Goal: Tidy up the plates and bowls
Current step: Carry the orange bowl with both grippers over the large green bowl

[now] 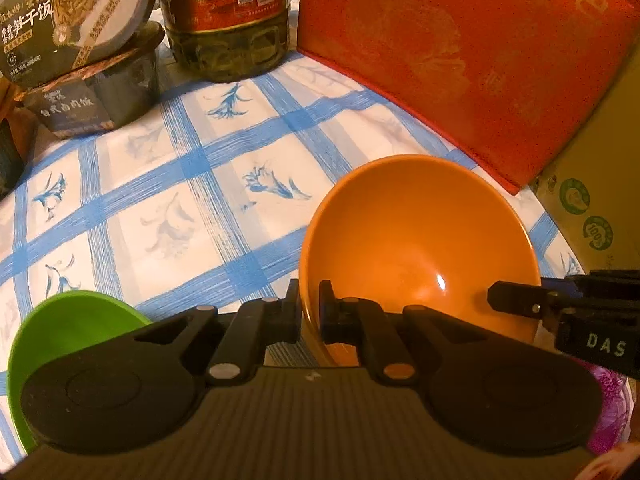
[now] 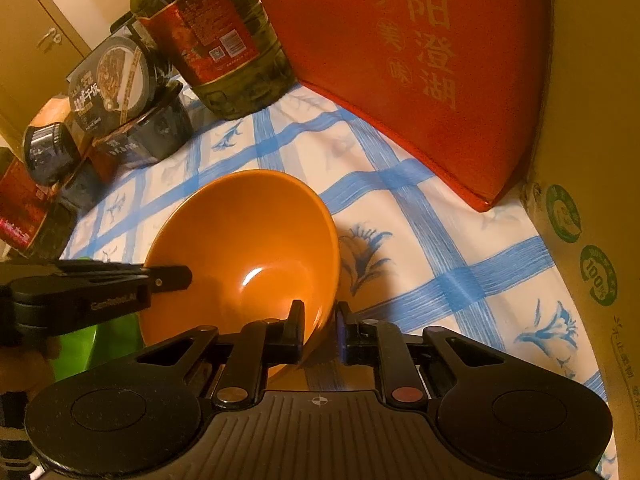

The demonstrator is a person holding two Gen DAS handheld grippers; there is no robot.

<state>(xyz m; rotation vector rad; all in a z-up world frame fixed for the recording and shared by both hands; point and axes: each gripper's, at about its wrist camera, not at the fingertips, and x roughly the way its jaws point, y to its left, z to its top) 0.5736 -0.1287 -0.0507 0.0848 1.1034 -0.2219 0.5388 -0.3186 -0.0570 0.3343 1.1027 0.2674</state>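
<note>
An orange bowl [image 1: 416,248] sits tilted on the blue-checked tablecloth [image 1: 192,184], with both grippers holding it by the rim. My left gripper [image 1: 310,300] is shut on the bowl's near-left rim, one finger inside and one outside. My right gripper [image 2: 320,320] is shut on the opposite rim of the orange bowl [image 2: 244,248] in the same way. In each wrist view the other gripper's finger [image 1: 504,300] [image 2: 172,278] reaches over the bowl's edge. A green bowl [image 1: 64,328] [image 2: 80,344] lies just left of the orange one, partly hidden by the grippers.
A red box [image 1: 472,60] and a cardboard box [image 2: 592,160] wall in the far and right sides. A large oil bottle [image 1: 228,20] and stacked instant-rice packs [image 1: 80,48] stand at the back left. Something purple and patterned [image 1: 612,408] shows at the lower right.
</note>
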